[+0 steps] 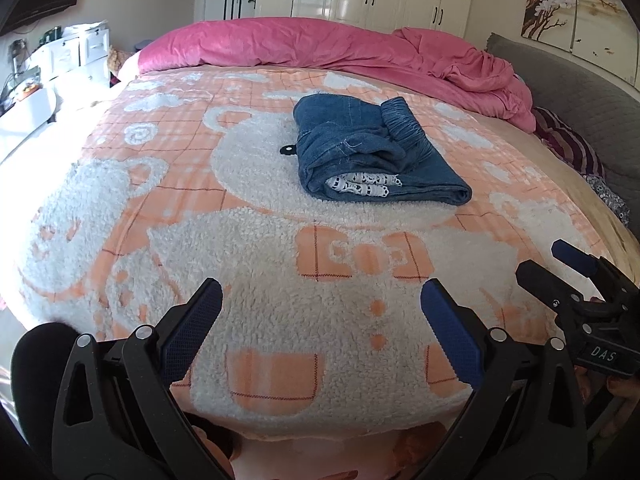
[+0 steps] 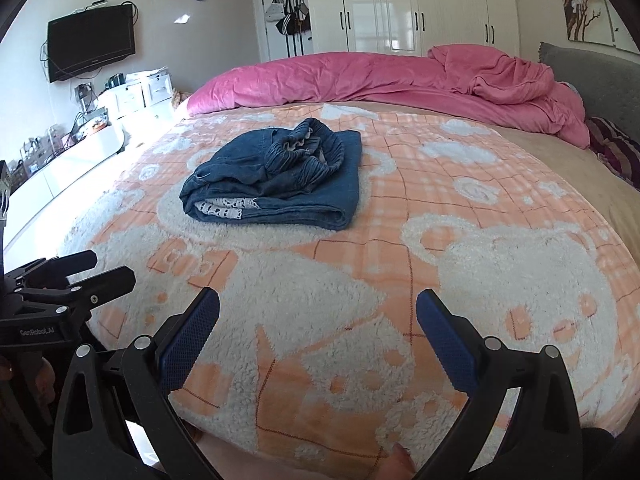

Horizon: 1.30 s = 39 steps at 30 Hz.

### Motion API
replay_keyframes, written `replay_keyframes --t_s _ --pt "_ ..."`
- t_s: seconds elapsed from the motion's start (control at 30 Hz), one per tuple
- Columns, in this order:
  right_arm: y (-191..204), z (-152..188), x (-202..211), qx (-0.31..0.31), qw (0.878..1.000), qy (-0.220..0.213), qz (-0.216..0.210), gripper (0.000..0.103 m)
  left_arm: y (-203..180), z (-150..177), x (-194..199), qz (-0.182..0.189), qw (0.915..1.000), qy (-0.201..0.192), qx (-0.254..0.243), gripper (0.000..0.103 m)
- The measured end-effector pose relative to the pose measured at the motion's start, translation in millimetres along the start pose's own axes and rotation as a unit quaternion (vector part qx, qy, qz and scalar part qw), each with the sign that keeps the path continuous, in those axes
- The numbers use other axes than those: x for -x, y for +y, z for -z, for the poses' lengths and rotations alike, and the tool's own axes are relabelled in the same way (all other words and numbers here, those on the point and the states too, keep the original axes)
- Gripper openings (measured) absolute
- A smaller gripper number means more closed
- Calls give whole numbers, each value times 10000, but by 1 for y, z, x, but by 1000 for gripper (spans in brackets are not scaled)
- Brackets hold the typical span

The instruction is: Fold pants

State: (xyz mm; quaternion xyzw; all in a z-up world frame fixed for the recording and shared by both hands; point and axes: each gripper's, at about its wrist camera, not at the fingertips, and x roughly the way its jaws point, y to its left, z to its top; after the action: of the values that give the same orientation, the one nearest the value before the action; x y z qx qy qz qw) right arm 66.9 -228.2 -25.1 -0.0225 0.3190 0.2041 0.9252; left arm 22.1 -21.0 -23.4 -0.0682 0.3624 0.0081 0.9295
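Note:
The blue denim pants [image 1: 372, 148] lie folded into a compact bundle on the fleecy peach-and-white blanket [image 1: 260, 240], with a white patterned lining showing at the near edge. They also show in the right wrist view [image 2: 280, 176]. My left gripper [image 1: 322, 300] is open and empty, near the bed's front edge, well short of the pants. My right gripper [image 2: 318, 308] is open and empty, also near the front edge. The right gripper shows at the right of the left wrist view [image 1: 560, 264]; the left gripper shows at the left of the right wrist view [image 2: 100, 270].
A bunched pink duvet [image 1: 360, 48] lies along the far side of the bed. A grey headboard [image 1: 580, 92] and striped pillow [image 1: 568, 148] are at the right. White drawers [image 2: 132, 96], a wall TV [image 2: 90, 40] and wardrobes [image 2: 420, 4] stand beyond.

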Motion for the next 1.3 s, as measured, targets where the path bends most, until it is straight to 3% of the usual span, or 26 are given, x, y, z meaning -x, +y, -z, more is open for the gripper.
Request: replay_keyframes --t_s 1.3 --pt "-7 3 -7 -64 9997 86 229 98 5 -3 4 -113 9999 13 117 94"
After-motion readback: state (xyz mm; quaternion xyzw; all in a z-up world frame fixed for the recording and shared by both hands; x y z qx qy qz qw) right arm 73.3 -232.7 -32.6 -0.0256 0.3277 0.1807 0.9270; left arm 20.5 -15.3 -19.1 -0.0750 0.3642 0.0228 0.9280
